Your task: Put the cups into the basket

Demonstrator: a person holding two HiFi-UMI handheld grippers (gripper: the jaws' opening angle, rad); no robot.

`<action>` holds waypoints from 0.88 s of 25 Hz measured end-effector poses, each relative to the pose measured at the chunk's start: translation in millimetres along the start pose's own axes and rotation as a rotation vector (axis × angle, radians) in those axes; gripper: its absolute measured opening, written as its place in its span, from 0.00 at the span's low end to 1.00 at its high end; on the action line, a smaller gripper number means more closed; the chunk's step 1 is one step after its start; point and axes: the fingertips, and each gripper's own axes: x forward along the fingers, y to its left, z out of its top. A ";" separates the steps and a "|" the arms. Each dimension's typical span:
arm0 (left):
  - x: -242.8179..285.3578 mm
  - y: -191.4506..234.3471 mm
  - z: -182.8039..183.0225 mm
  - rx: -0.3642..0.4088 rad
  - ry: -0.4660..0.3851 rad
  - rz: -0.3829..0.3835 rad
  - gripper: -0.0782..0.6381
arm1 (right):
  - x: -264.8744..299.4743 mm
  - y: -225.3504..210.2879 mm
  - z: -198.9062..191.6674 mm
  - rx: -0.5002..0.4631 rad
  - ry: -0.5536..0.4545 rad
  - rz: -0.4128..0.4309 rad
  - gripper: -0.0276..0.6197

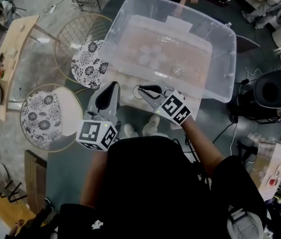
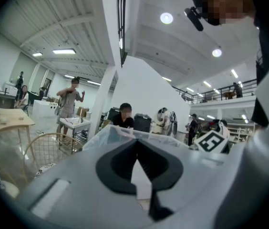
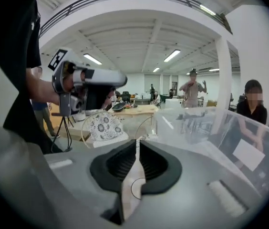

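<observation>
Head view: black-and-white square markers (image 1: 97, 135) on left tool (image 1: 113, 85) and right tool (image 1: 141, 89)

clothing: black top (image 1: 150, 183) | left tongs (image 1: 114, 84): grey, black-lined | right tongs (image 1: 140, 89): same | cubes (image 1: 97, 134): black-white square markers

Clear basket (image 1: 223, 66), black-and-white floral cushion (image 1: 89, 63)
</observation>
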 end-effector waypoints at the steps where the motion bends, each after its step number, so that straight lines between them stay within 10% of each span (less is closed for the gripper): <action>1: -2.3 1.8 -0.5 -0.002 0.001 0.007 0.12 | 7.0 2.8 -11.0 0.000 0.034 0.013 0.07; 22: -37.6 30.9 -12.0 -0.026 0.011 0.135 0.12 | 105.3 27.5 -195.2 -0.331 0.706 0.213 0.22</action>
